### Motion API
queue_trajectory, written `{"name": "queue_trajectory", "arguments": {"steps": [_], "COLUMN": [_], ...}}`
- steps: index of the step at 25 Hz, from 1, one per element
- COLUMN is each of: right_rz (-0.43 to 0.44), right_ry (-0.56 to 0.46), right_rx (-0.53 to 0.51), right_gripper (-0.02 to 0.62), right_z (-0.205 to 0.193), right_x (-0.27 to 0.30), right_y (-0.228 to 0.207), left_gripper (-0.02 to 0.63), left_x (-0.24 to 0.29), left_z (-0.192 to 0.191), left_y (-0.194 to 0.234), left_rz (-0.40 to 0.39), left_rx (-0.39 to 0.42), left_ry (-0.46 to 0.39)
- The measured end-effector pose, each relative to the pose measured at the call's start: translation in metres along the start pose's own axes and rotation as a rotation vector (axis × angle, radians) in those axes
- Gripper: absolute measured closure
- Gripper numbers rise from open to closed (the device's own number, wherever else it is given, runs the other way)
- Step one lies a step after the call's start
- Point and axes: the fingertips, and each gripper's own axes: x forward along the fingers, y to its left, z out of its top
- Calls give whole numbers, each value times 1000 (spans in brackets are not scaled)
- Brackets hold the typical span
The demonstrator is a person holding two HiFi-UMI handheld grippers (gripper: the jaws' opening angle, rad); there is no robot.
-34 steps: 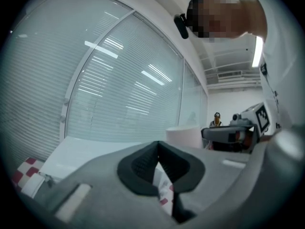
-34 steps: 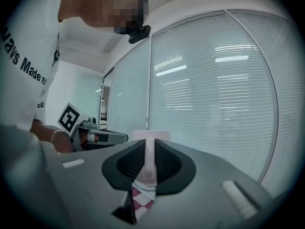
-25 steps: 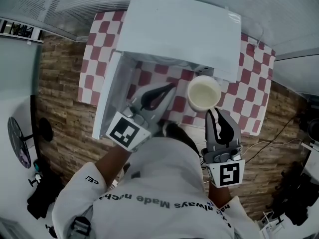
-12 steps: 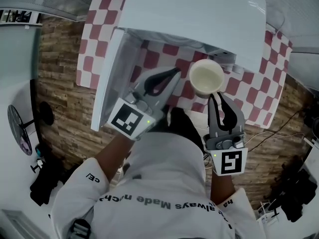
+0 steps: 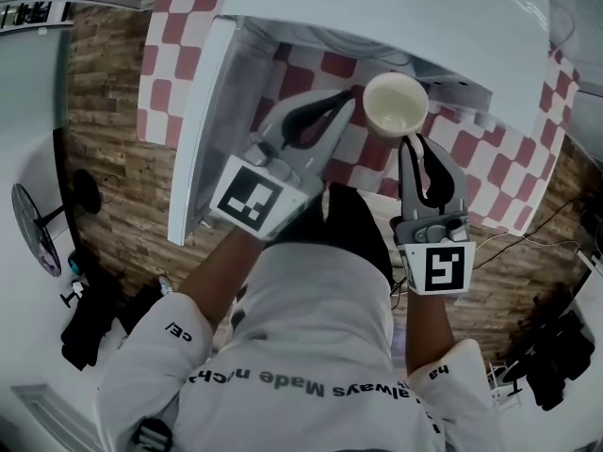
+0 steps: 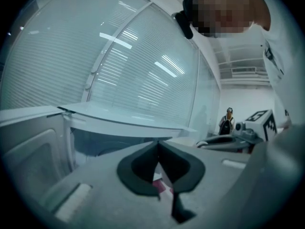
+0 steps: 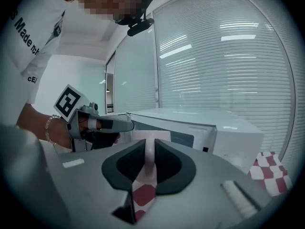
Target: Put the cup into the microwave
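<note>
1. Cup (image 5: pixel 395 104): round, cream, smooth matt inside. It hangs by its handle (image 7: pixel 149 162), a thin white strip standing upright btwn the dark pads (image 7: pixel 172 167).
2. Right tongs (image 5: pixel 413 145): clamped on that handle, per right gripper view. Grey hard-plastic body, w/ the black-and-white marker cube at the back.
3. Where the cup is: held at the open front of the microwave (image 5: pixel 396 12), right part. In head view its rim is just under the box's front edge. Can't tell if it's inside the cavity or just at the mouth.
4. Left tongs (image 5: pixel 340 109): pressed together, nothing btwn them in left gripper view. Tips point at the opening, just left of the cup and apart from it.
5. Microwave: white, boxy, smooth top w/ a slight sheen. Door (image 5: pixel 196 130) is swung wide open to the left, a pale flat slab seen edge-on from above.
6. Under it: red-and-white checked cloth (image 5: pixel 158 73), lying flat, showing on both sides and through the opening.
7. Around: brown plank-pattern floor (image 5: pixel 104 158), black round fan (image 5: pixel 38 243) far left, slatted blinds (image 7: pixel 228 56) behind the microwave.
8. In the way: left tongs sit in front of the opening's left half, w/ the door beyond them.
</note>
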Motion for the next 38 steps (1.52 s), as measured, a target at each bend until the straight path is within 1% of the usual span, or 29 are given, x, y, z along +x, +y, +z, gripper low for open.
{"name": "queue_trajectory", "arguments": {"steps": [6,11,16,23,31,38], "right_rz": [-21,-33,-51,-74,-108,-140], "right_ry": [12,10,6,-11,-43,-61], "right_rx": [-2,-12,-12,-9,-15,-12], "right_gripper": [549,549,549,549,549,549], "right_z": [-21,-32,-42,-46,-47,-54], "right_x": [24,45,65,90,117,134], "right_y": [-4,-7,-14,-25,-37,-49], "left_gripper": [603,601,602,603,602,603], "left_x": [8,17,25,38,54,69], "left_z": [-18,-36,-49,-51,-55,-57], "left_y": [24,41,58,79,100,111], "left_rz": [31,47,62,90,116,130], "left_rx": [-3,20,6,12,58,87], "left_ry": [-4,14,17,-4,-19,-25]}}
